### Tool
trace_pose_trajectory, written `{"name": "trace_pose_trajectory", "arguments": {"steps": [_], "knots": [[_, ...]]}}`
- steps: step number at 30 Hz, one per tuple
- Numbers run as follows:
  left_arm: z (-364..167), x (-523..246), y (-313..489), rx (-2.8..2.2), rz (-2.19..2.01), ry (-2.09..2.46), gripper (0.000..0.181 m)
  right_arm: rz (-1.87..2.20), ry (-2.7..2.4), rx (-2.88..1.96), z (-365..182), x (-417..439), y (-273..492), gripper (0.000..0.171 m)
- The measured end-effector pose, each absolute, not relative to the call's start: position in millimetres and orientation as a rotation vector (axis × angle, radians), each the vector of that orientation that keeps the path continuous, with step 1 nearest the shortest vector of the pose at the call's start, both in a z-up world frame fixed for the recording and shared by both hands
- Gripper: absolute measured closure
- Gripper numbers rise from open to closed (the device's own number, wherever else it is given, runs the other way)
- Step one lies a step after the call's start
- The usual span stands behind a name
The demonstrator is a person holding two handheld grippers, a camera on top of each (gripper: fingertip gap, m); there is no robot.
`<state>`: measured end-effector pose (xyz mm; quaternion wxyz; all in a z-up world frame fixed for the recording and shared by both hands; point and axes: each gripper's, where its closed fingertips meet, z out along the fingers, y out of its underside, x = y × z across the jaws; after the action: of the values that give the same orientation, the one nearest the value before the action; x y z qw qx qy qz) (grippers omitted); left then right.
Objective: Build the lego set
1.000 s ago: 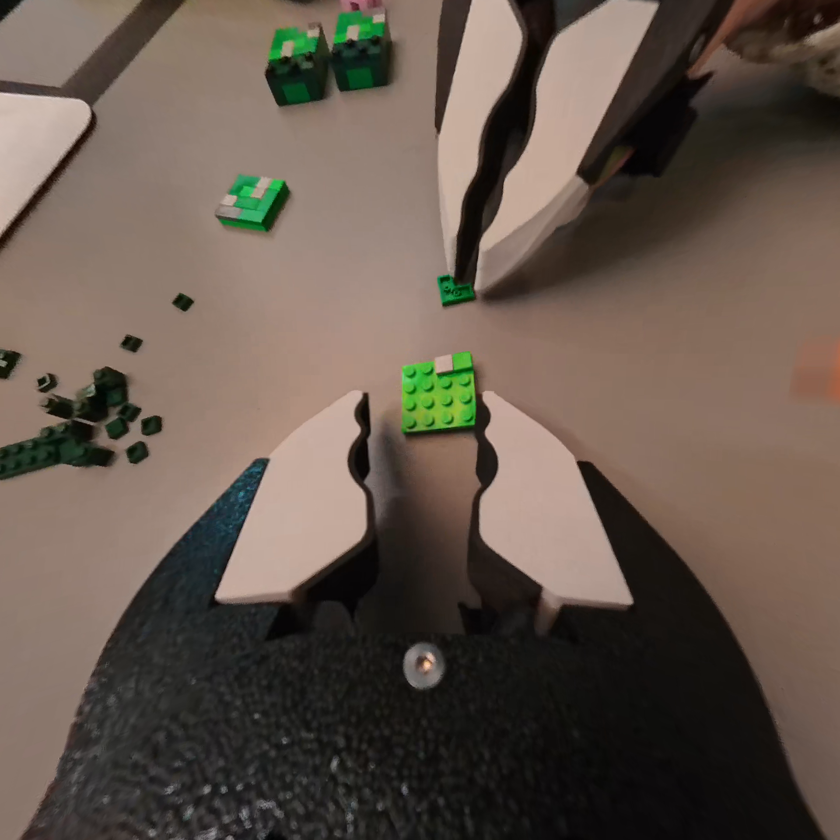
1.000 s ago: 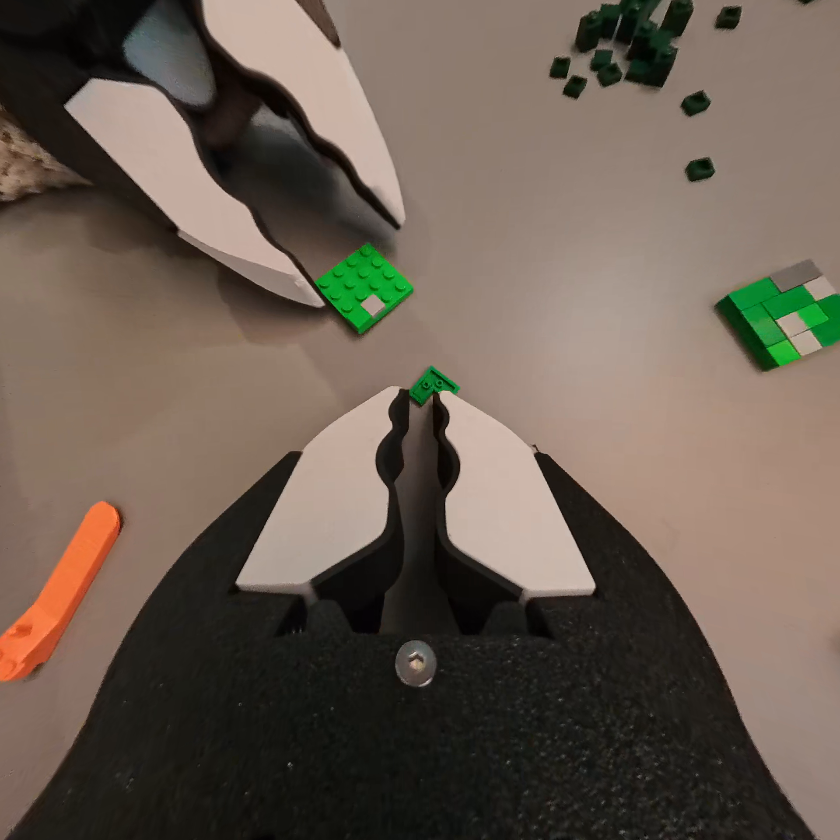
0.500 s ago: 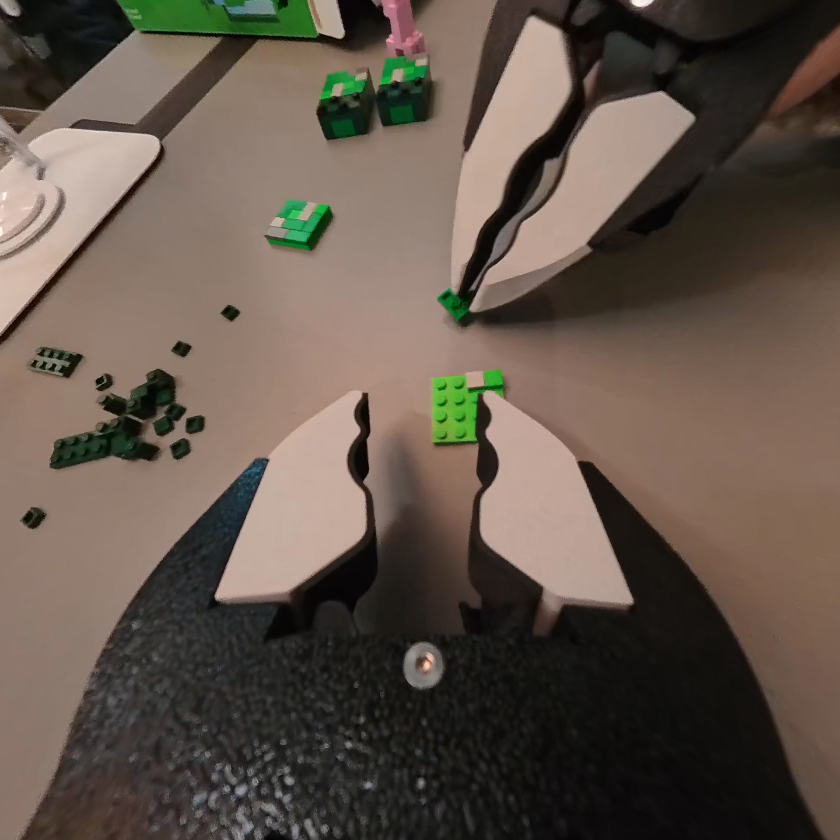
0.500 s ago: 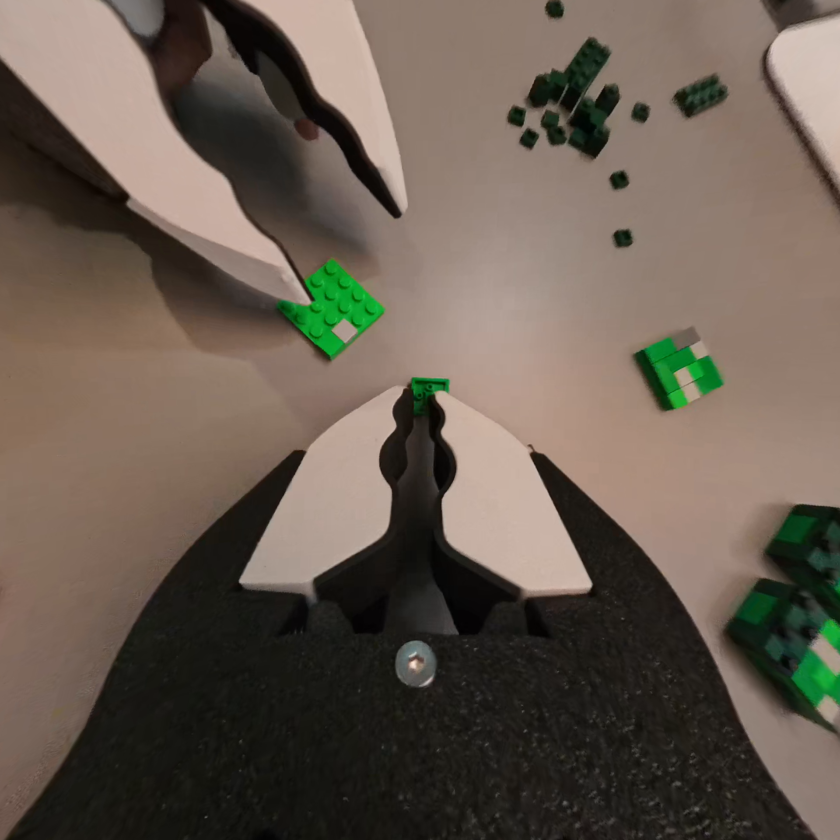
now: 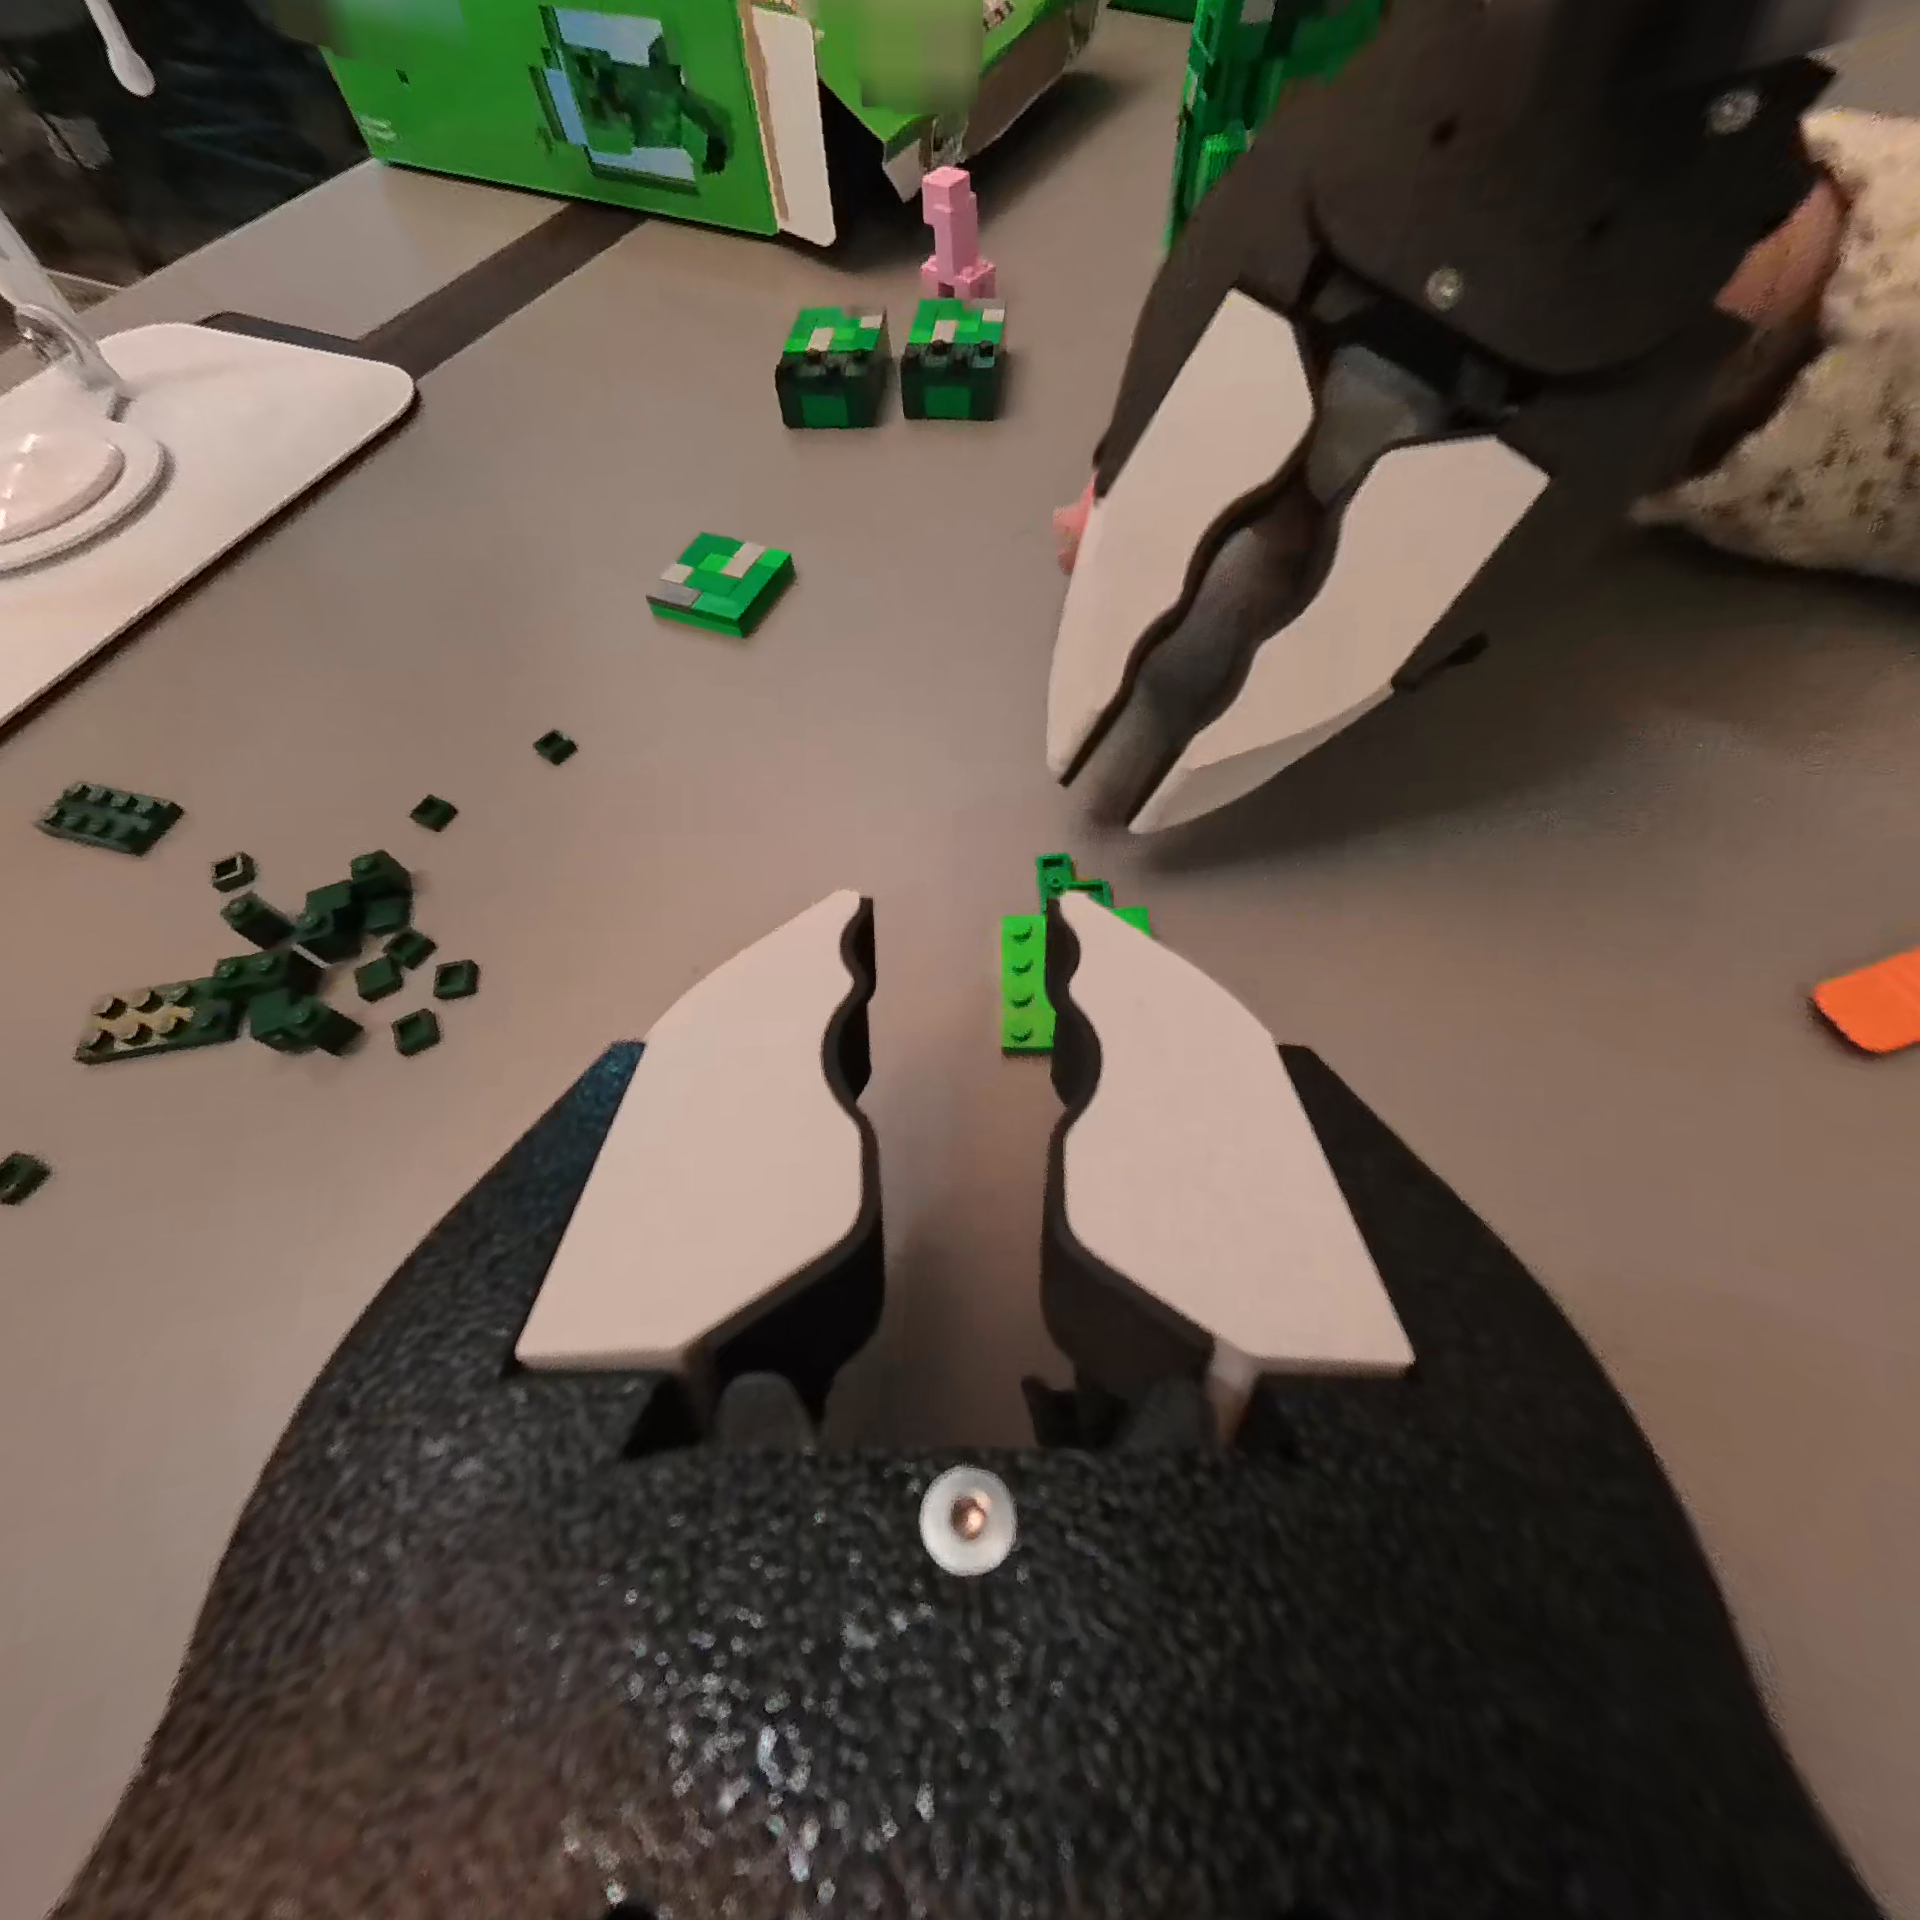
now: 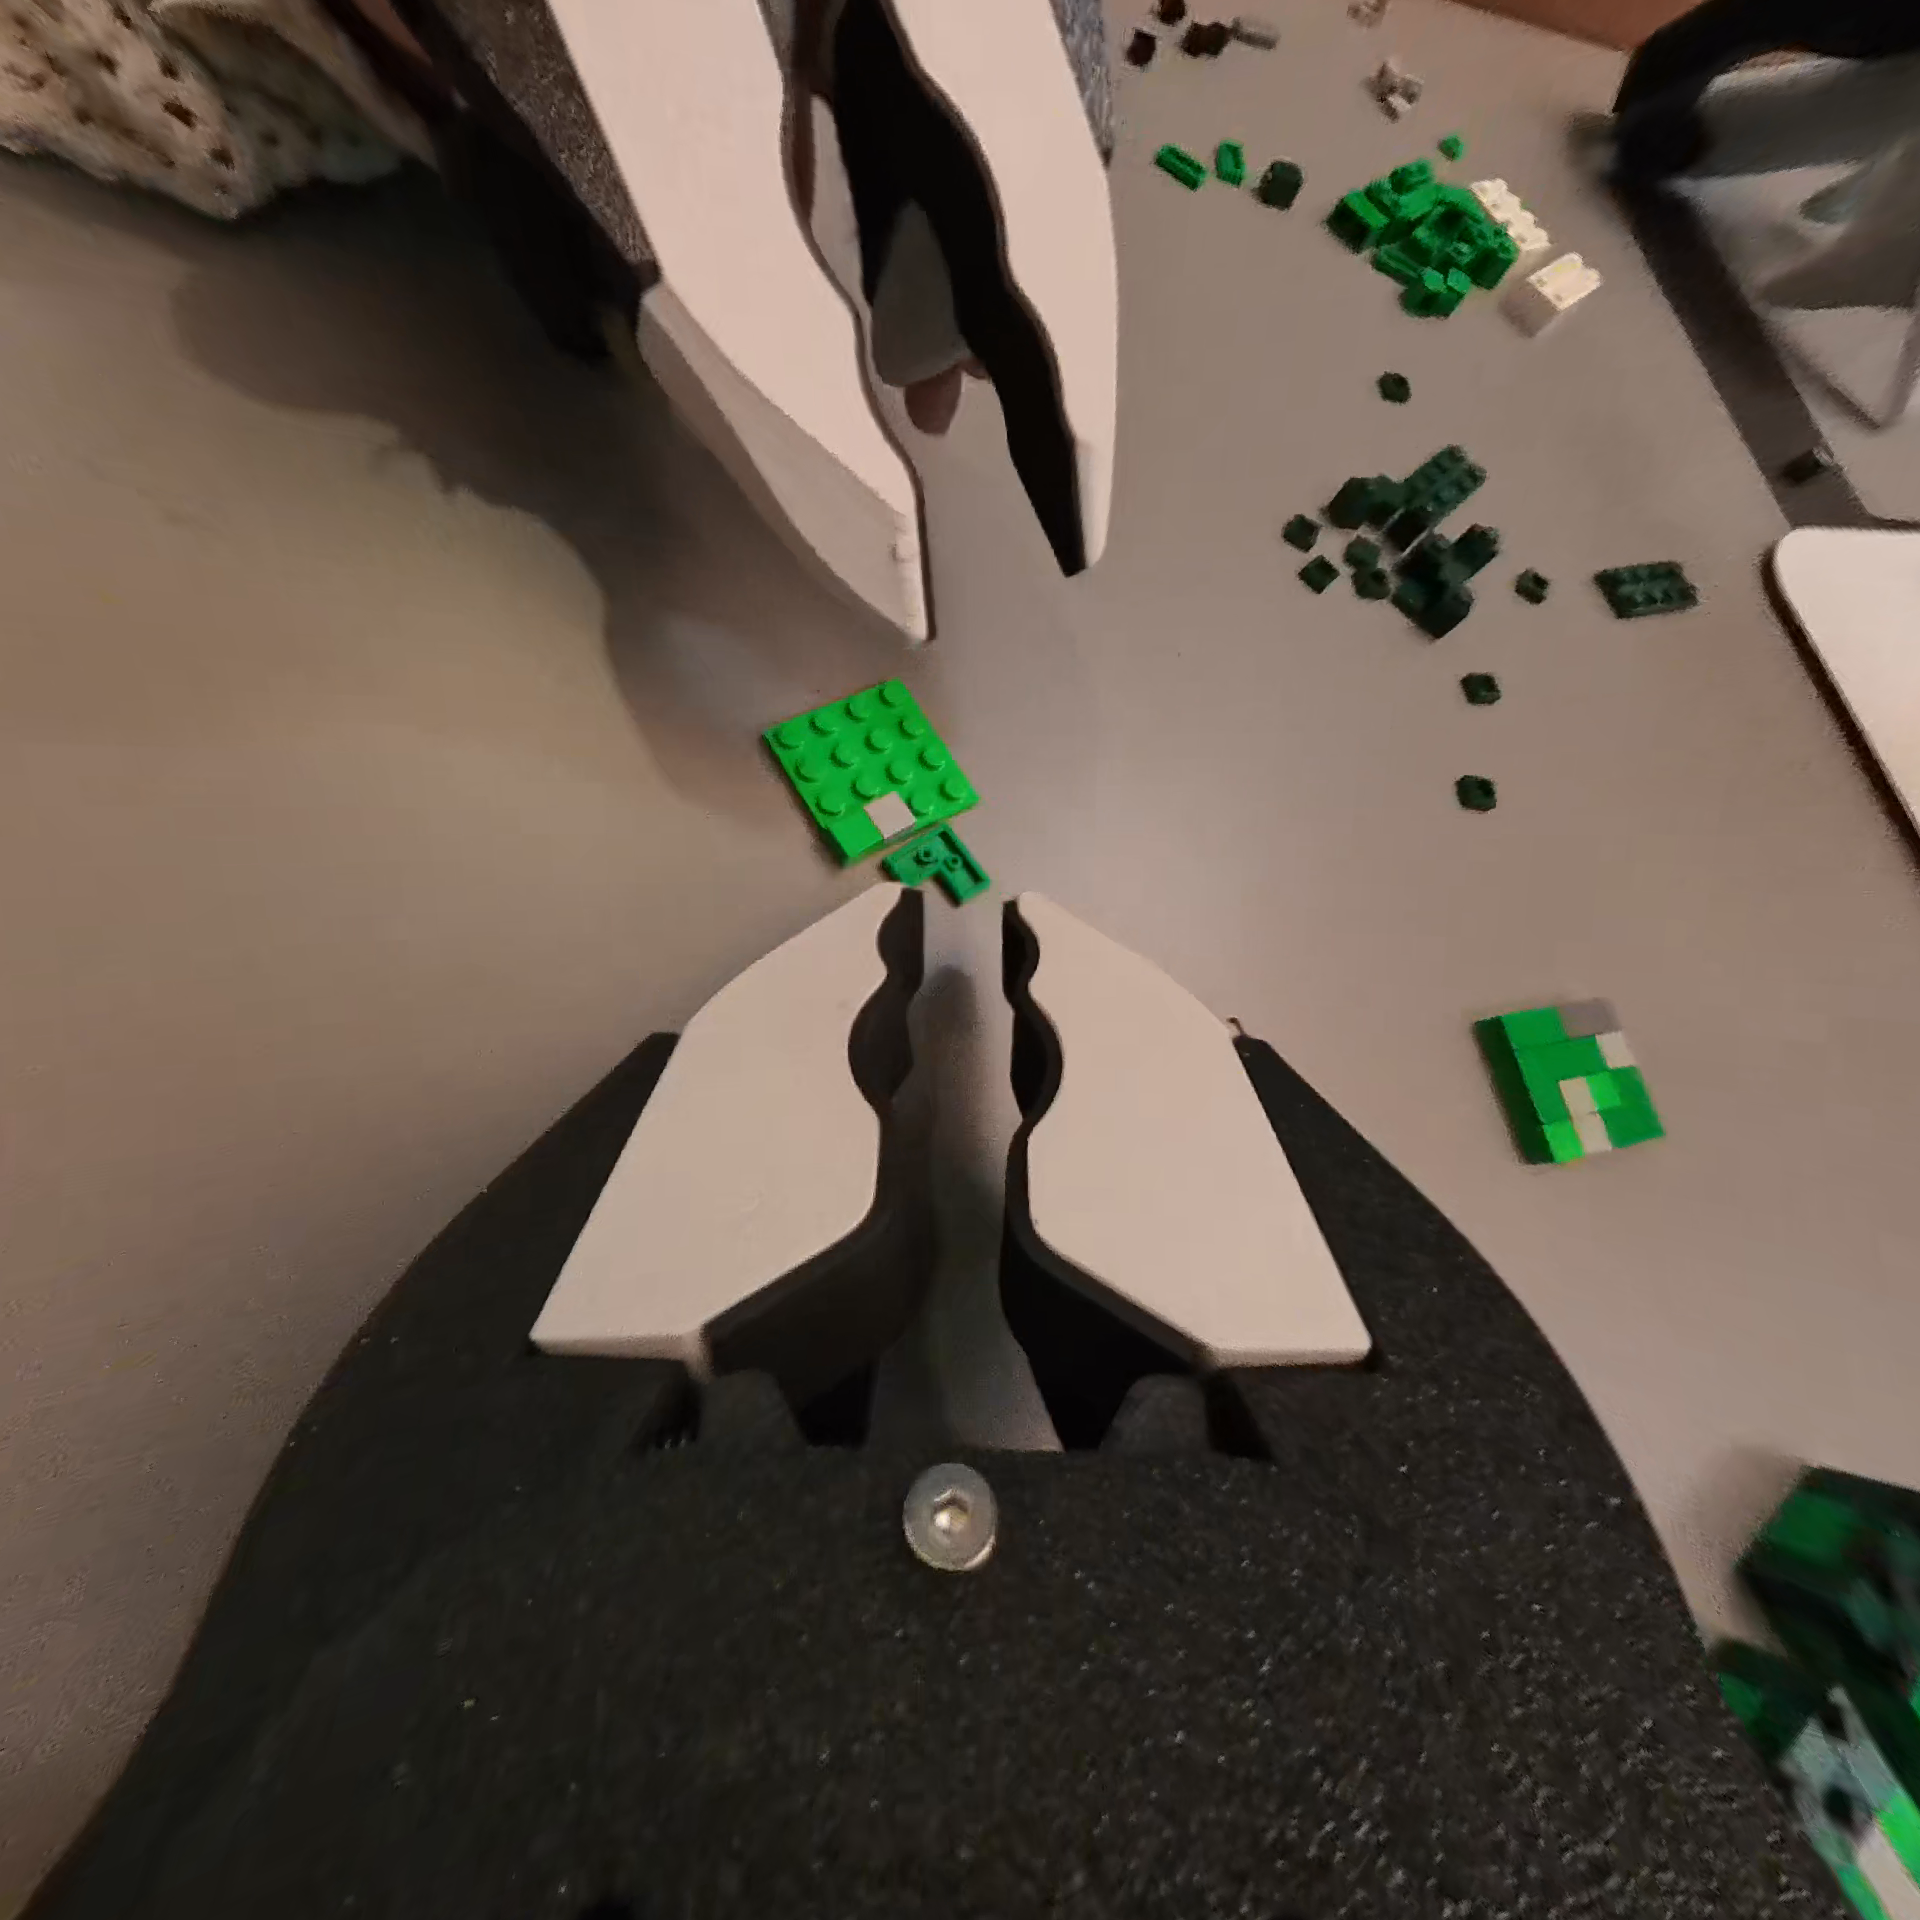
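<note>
Tongs over one bright green plate (image 6: 871, 764) on the bench (image 6: 312, 831).
We see both empty: left tongs (image 5: 961, 914) wide, right tongs (image 6: 961, 899) narrowly parted, one small green piece (image 6: 935, 862) touching the plate's edge; two dark-green cubes (image 5: 888, 364) beyond.

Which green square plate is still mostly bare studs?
The bright green plate between both grippers: one grey tile, studs otherwise exposed. The other square plate, off to the side, is fully tiled.

The light is dim and warm, falling from above. The far gripper (image 6: 997, 603) casts a soft, broad shadow on the grey table (image 6: 312, 727) to its left. Wide-angle distortion bends both views at the edges. The green blocks (image 6: 1818, 1683) at near right are smeared, and the box (image 5: 582, 104) far off is soft.
</note>
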<state>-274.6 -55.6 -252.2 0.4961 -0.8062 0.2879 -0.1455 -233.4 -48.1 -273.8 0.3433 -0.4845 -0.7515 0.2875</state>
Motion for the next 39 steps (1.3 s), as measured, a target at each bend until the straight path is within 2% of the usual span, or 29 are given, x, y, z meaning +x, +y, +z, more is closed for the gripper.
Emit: {"name": "trace_pose_trajectory", "arguments": {"steps": [9,15,21,28,32,39], "knots": [[-252,-274,-56,-1.936,-0.342,0.717,0.151,1.039,-2.198,-1.093,-271,-241,-47,0.156],[-250,-275,-56,-1.926,-0.36,0.714,0.151,1.034,-2.348,-1.012,-280,-244,-48,0.156],[-252,-270,-59,-1.924,-0.382,0.743,0.151,0.978,-2.413,-0.993,-284,-241,-52,0.171],[-251,-268,-60,-1.92,-0.385,0.753,0.152,0.968,-2.378,-0.999,-278,-241,-50,0.17],[-252,-267,-61,-1.923,-0.387,0.764,0.153,1.005,-2.409,-1.0,-284,-236,-53,0.154],[-253,-265,-62,-1.926,-0.389,0.777,0.153,0.983,-2.454,-1.016,-287,-237,-58,0.164]]}}
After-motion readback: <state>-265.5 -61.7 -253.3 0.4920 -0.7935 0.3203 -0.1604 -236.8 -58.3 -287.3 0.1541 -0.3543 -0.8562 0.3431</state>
